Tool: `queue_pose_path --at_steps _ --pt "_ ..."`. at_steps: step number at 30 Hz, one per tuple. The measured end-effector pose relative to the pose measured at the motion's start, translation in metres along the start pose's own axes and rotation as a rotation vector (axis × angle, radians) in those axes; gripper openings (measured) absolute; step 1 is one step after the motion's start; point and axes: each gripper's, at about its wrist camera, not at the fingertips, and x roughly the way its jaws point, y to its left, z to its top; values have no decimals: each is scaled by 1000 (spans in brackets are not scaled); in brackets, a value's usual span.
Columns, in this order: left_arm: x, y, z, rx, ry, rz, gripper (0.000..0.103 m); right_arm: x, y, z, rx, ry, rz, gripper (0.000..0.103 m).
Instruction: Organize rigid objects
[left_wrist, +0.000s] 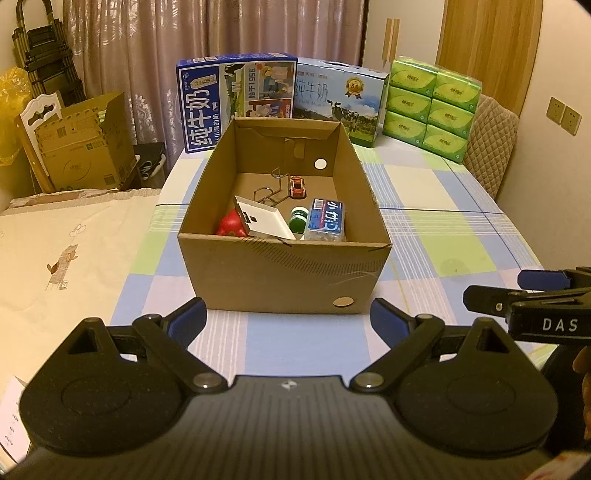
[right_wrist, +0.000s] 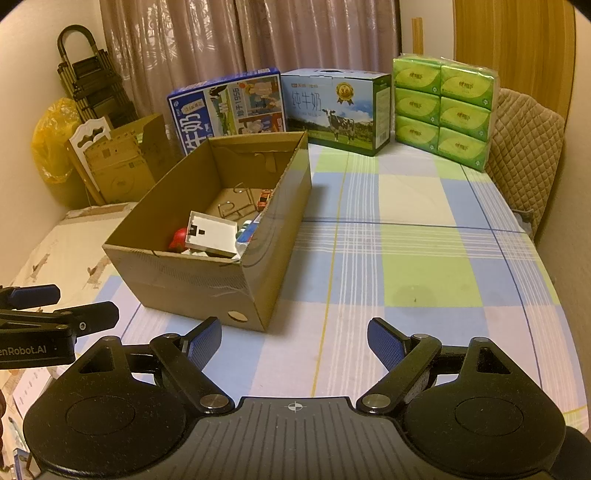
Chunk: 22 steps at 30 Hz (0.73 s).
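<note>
The bench (right_wrist: 424, 236) wears a checked cloth of blue, green and pale squares; an open cardboard box (left_wrist: 284, 273) stands on it toward the near left; along the far edge stand a dark blue milk carton (left_wrist: 236, 99), a light blue milk carton (right_wrist: 336, 110) and a green tissue pack (right_wrist: 443, 110), side by side.

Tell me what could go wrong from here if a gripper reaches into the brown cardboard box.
1. The white flat box leans tilted on the red round toy; a nudge could make it slide.
2. The thin wire rack might snag a finger.
3. The open brown cardboard box seems light; the open left gripper, close before it, could push it.
</note>
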Motion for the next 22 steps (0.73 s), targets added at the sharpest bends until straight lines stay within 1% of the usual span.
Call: queue_pose_path --at_steps 22 --pt "1 -1 -3 9 -1 0 94 3 0 -6 6 10 3 83"
